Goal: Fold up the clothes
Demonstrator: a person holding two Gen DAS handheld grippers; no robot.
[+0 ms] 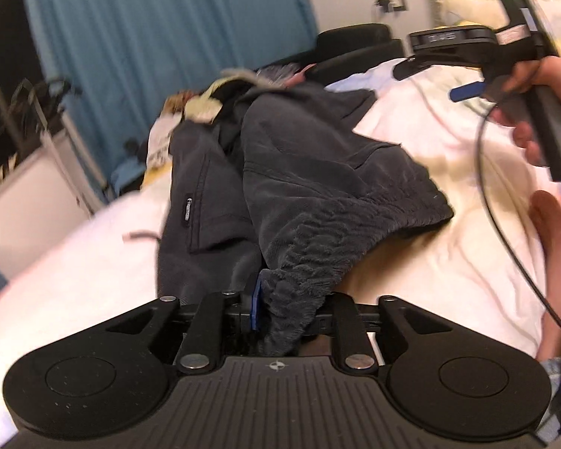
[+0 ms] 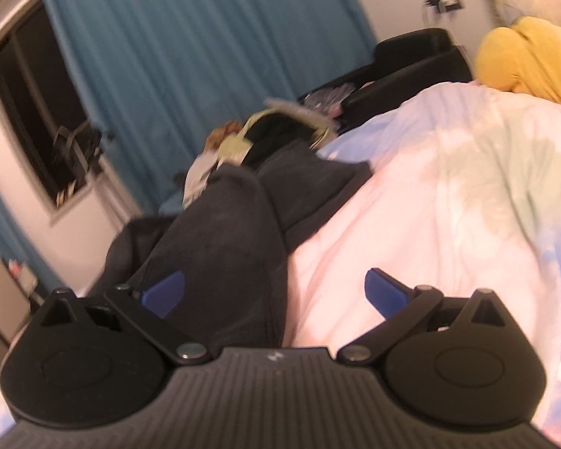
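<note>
Dark grey shorts (image 1: pixel 280 172) with a ruched elastic waistband lie on a pale bedspread (image 1: pixel 448 247). My left gripper (image 1: pixel 280 307) is shut on the waistband, which bunches between its blue pads. In the left wrist view the right gripper (image 1: pixel 463 91) is held in a hand at the upper right, above the bed and apart from the shorts. In the right wrist view the right gripper (image 2: pixel 273 292) stands open, its blue fingertips (image 2: pixel 383 292) spread wide, hovering over the near edge of the shorts (image 2: pixel 220 239) and the bedspread (image 2: pixel 448 205).
Beyond the shorts lies a heap of other clothes (image 1: pixel 220 101). A black chair (image 2: pixel 411 63) stands past the bed, a yellow cushion (image 2: pixel 527 56) at the right. A teal curtain (image 1: pixel 161 45) and dark window (image 2: pixel 30 104) fill the back. A cable (image 1: pixel 505 224) trails over the bedspread.
</note>
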